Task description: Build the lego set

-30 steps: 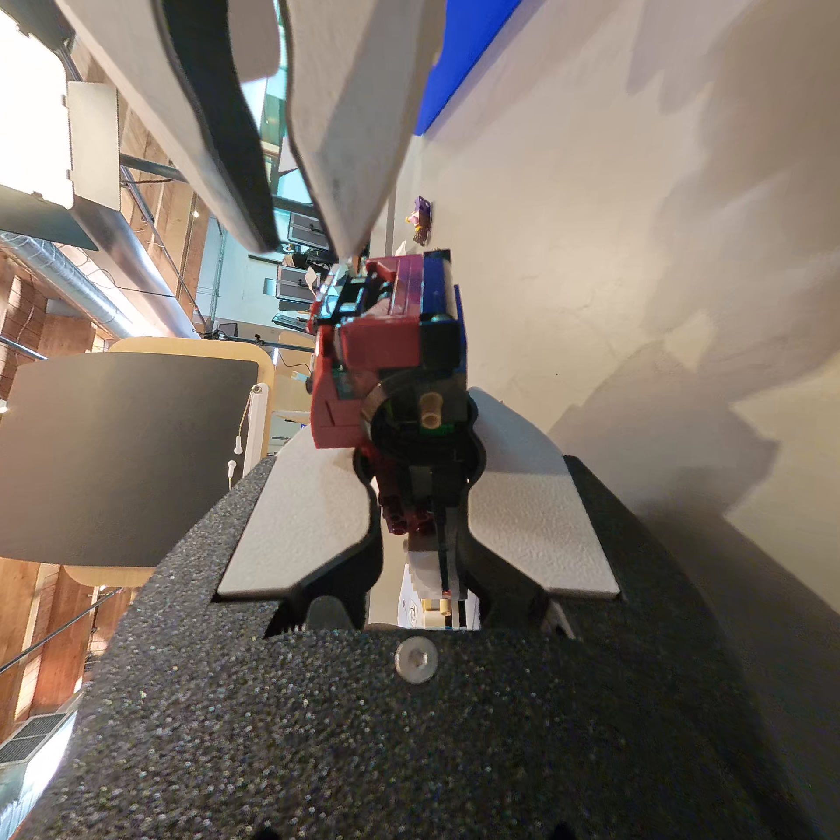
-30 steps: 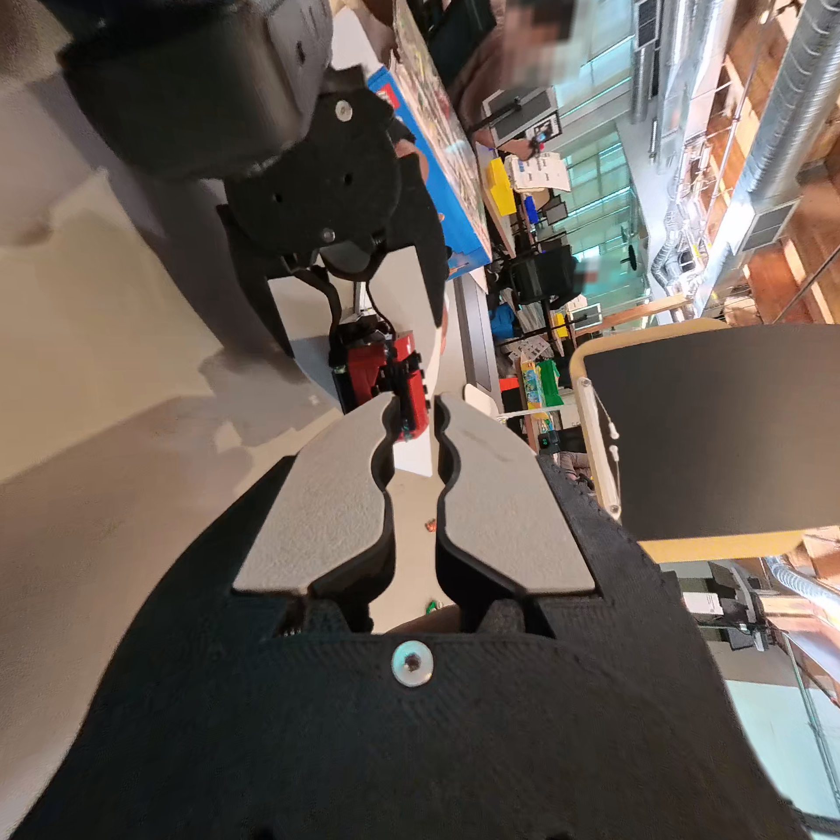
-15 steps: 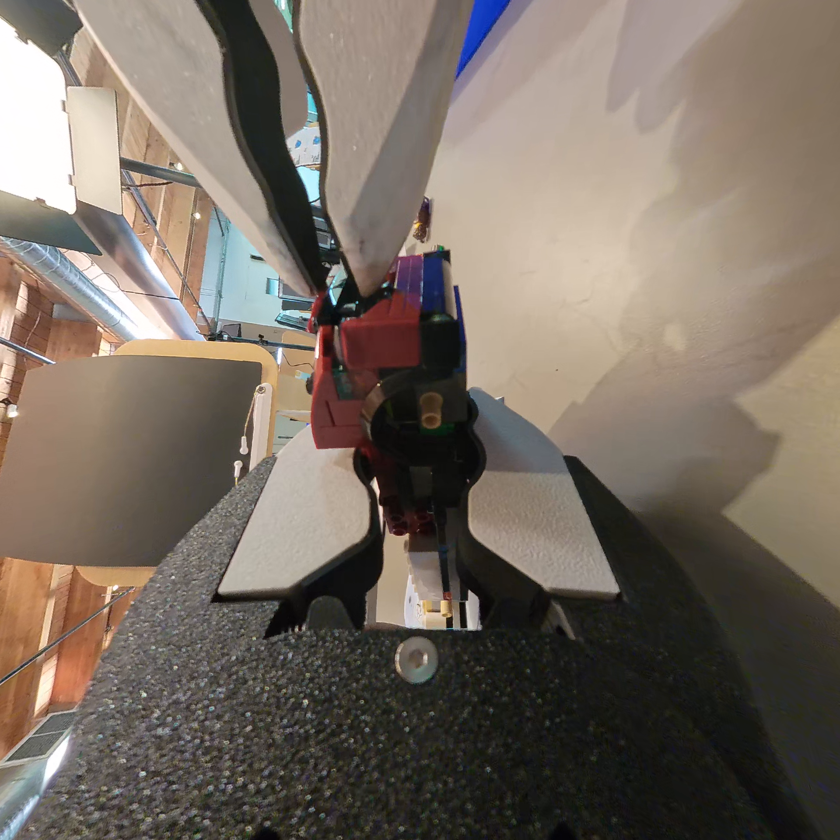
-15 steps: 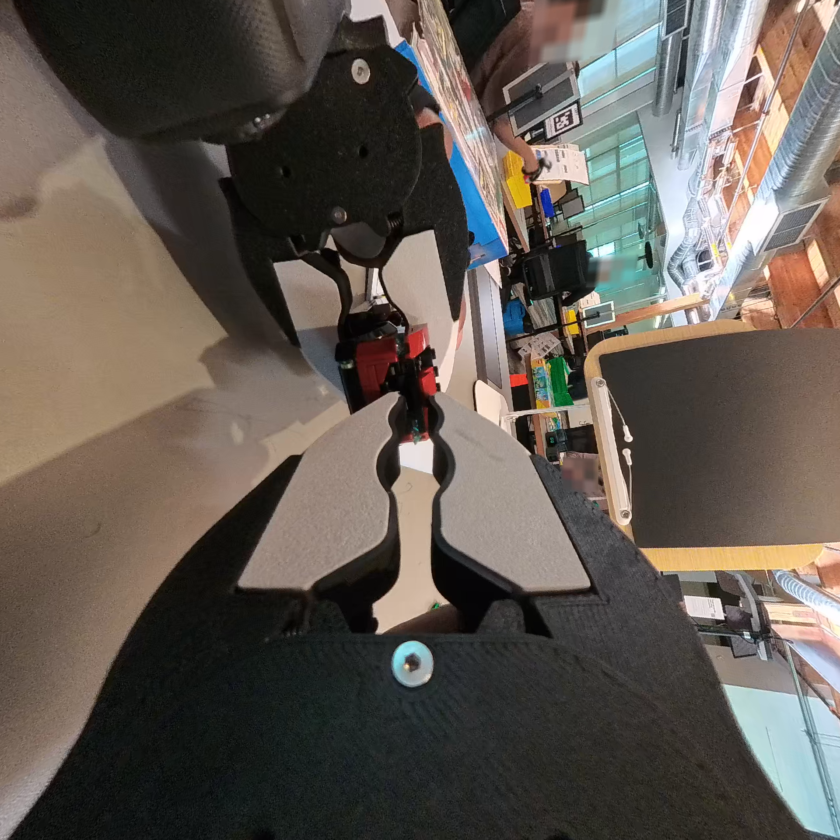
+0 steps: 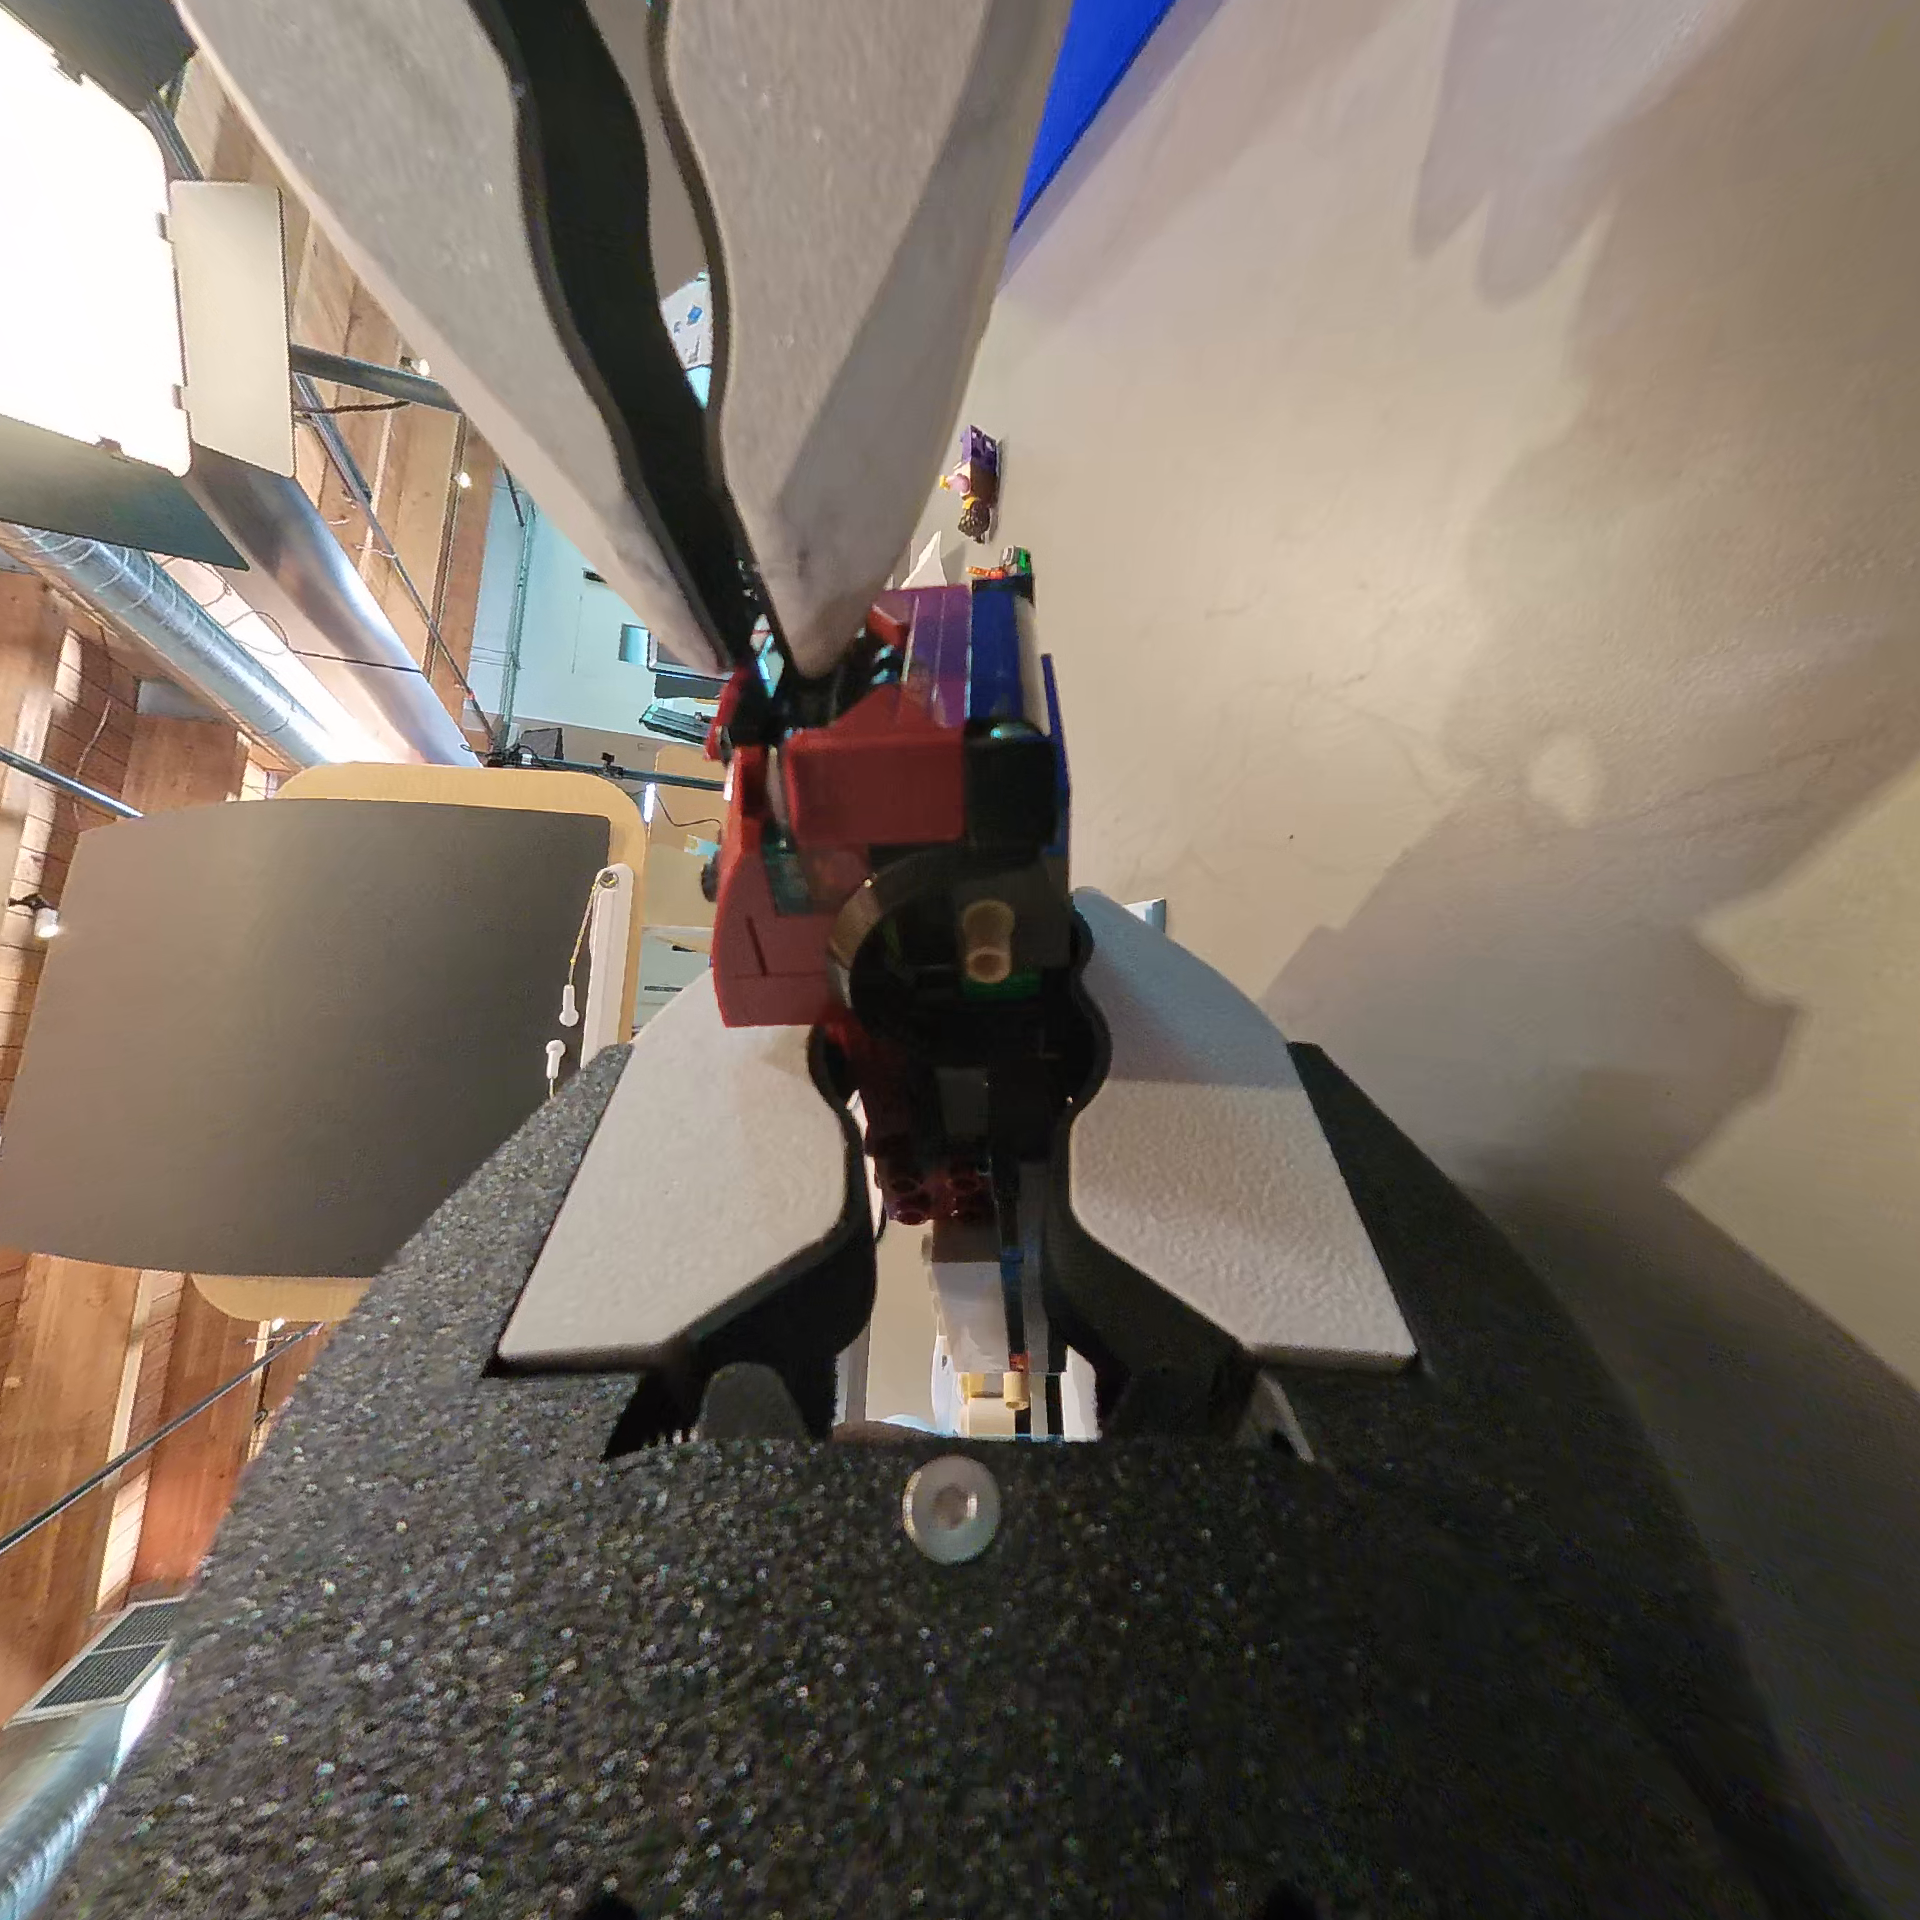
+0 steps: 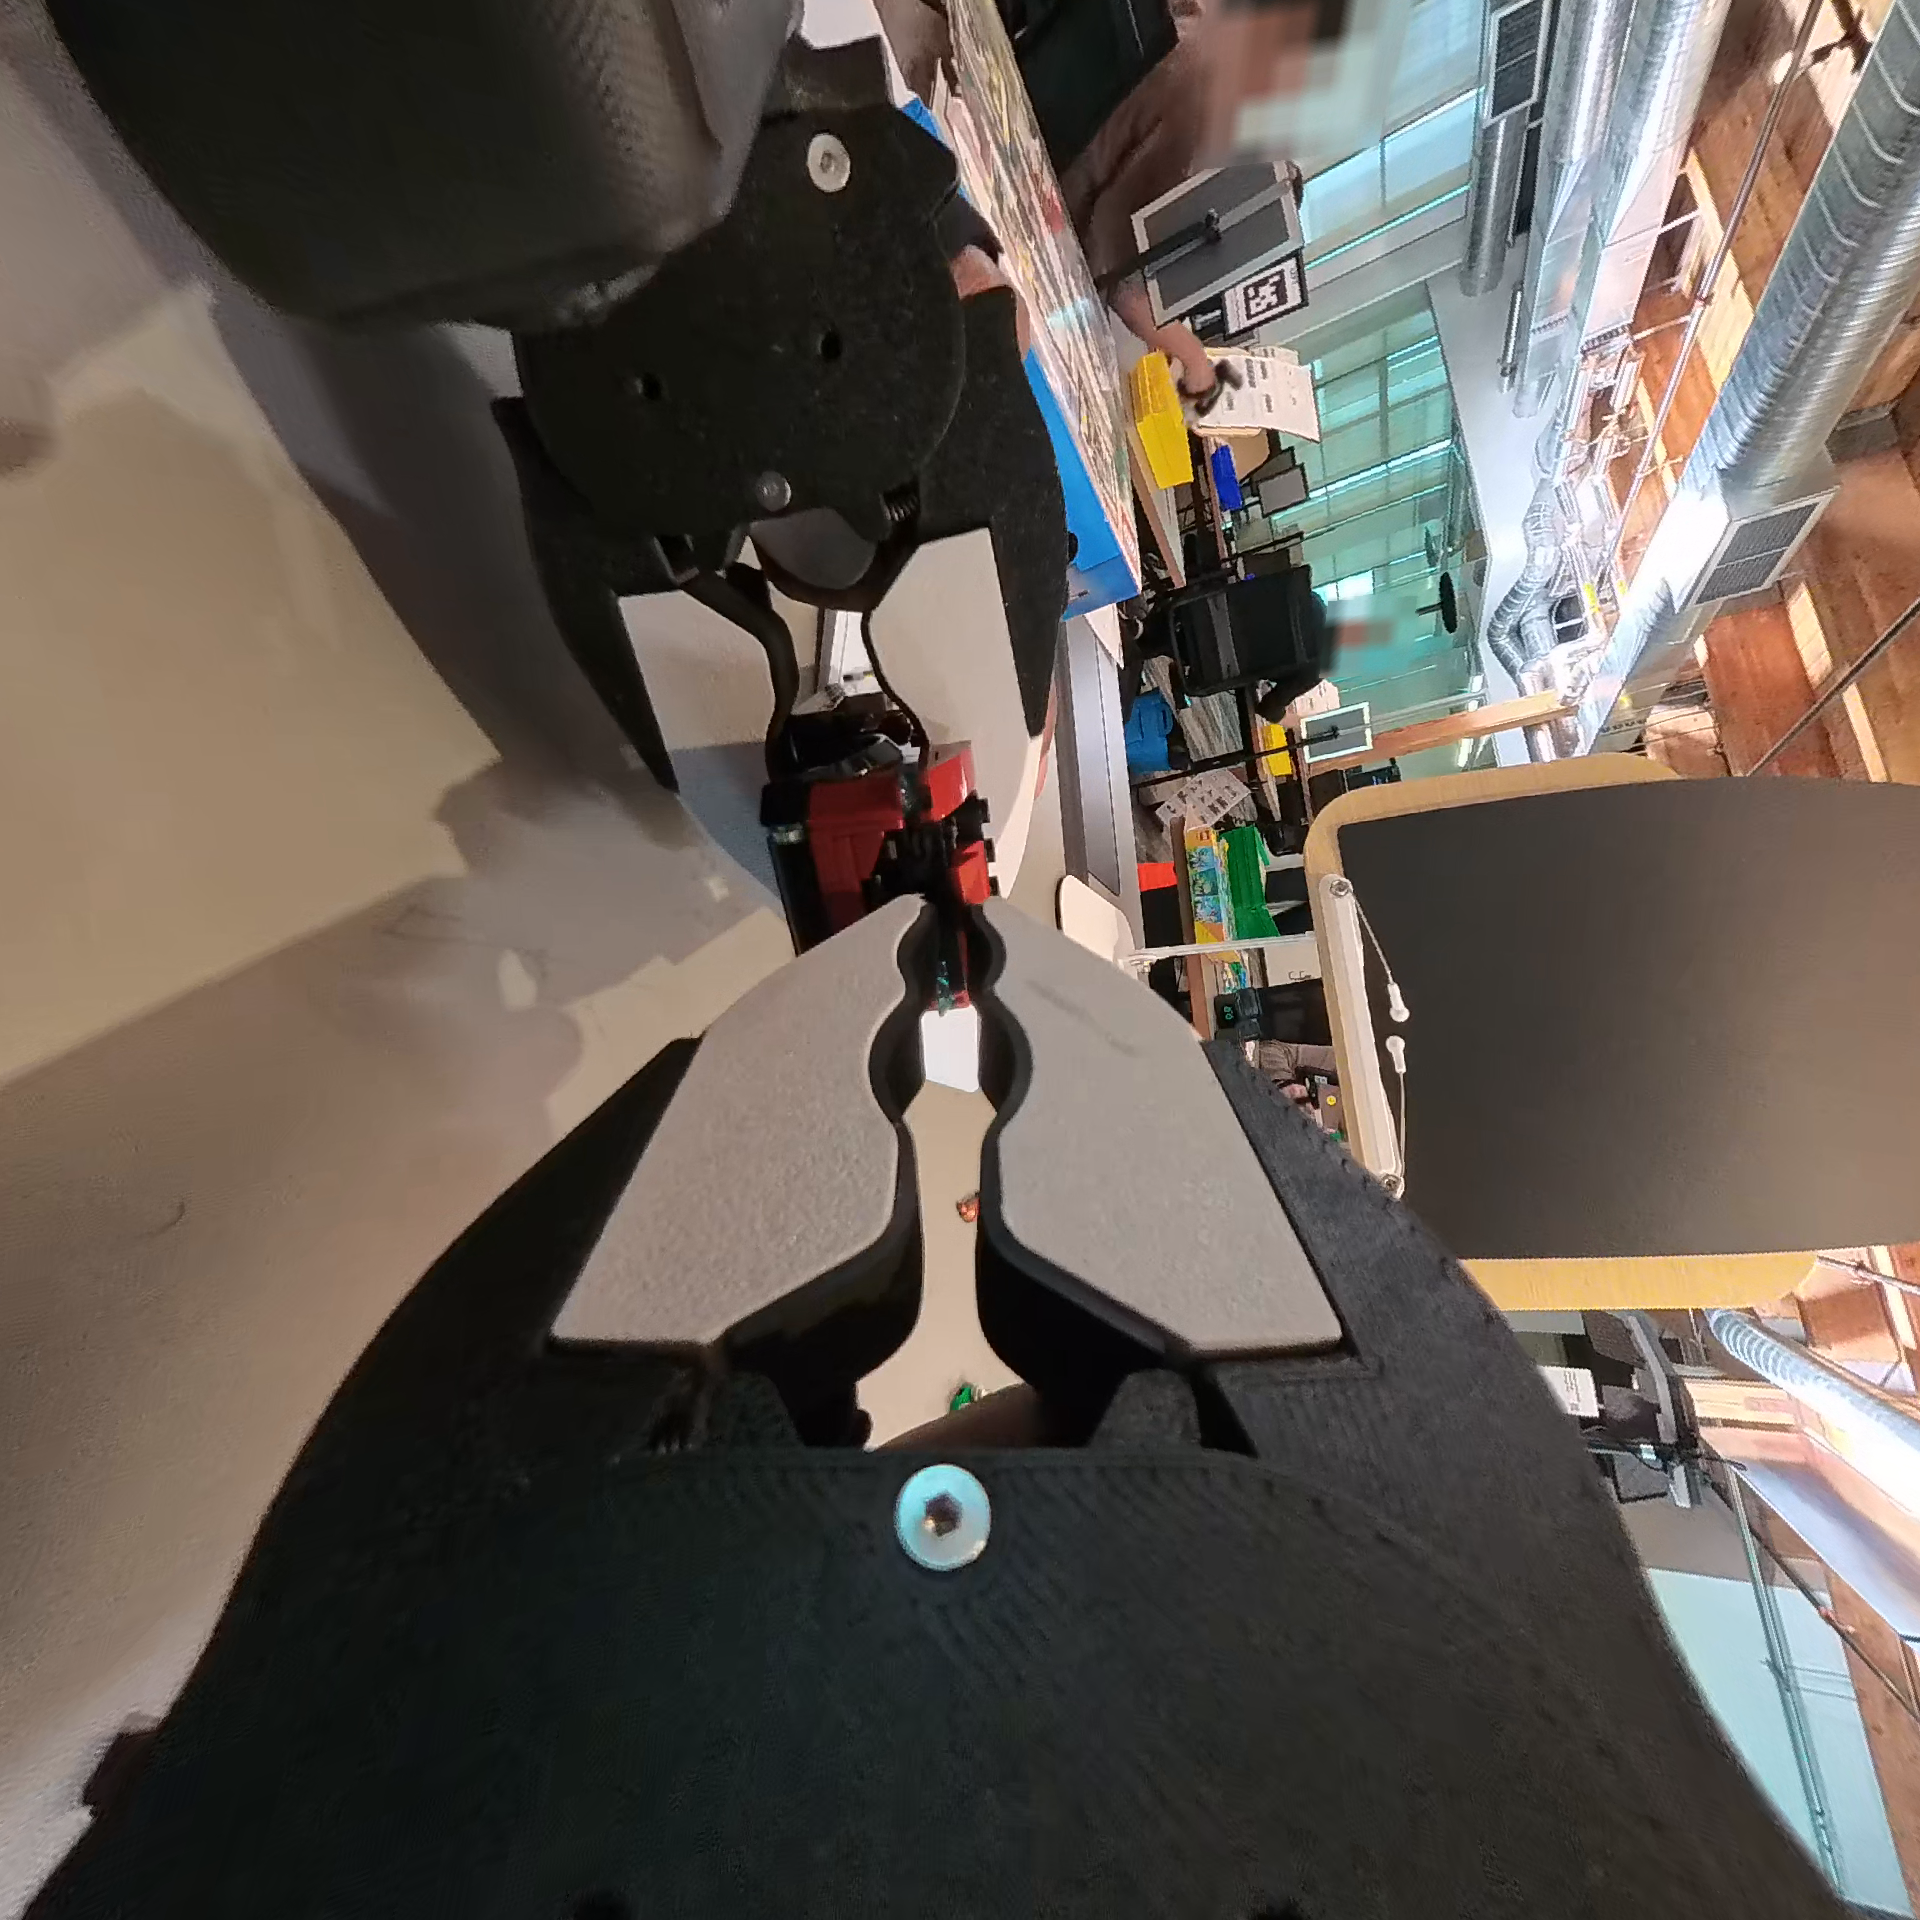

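Observation:
My left gripper (image 5: 956, 966) is shut on a brick-built model (image 5: 873, 800) of red, blue and black parts, with a black wheel and a tan axle facing the camera. It holds the model just off the pale table (image 5: 1455, 520). My right gripper (image 6: 951, 935) reaches the far end of the model (image 6: 831, 842), and its pads pinch a thin red and black part that sticks out there. In the left wrist view the right gripper's grey fingers (image 5: 831, 416) come down from the top onto the model. In the right wrist view the left gripper (image 6: 831, 665) shows behind the model.
A small purple figure (image 5: 977, 478) and tiny loose bricks (image 6: 966, 1205) lie on the table. A blue box (image 6: 1081, 499) stands at the far side. A black chair back (image 6: 1610, 1039) is close beside the table. A person sits in the background. Some 7 centimeters of space lies between my two pairs of fingers.
My right gripper moved in to the model and its jaws narrowed until the pads closed on the thin protruding part. The left gripper kept its hold and stayed in place.

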### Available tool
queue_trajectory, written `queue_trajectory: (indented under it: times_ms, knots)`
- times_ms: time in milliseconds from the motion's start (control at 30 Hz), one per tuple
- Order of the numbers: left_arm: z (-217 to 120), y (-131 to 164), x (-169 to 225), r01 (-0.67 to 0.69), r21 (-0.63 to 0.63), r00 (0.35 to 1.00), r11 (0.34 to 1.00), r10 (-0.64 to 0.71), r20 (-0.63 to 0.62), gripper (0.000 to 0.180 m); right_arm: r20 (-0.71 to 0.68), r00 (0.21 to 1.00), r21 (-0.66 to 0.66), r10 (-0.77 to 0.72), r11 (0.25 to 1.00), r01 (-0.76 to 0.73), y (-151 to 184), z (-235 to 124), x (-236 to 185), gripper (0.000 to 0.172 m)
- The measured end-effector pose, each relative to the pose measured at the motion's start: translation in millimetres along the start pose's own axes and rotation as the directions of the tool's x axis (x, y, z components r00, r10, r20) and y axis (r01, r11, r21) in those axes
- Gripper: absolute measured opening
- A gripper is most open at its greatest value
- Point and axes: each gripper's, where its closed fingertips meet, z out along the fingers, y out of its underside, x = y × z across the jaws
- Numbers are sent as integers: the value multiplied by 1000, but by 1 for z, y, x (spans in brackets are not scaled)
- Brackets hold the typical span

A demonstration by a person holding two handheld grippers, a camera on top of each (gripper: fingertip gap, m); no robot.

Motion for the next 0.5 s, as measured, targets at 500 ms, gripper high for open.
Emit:
queue_trajectory:
  times_ms: [500]
  knots:
    - [5, 5, -3, 6, -7, 1000, 1000, -6, 3, 35, -24, 998, -12, 58, 998, -59, 5, -7, 4, 15]
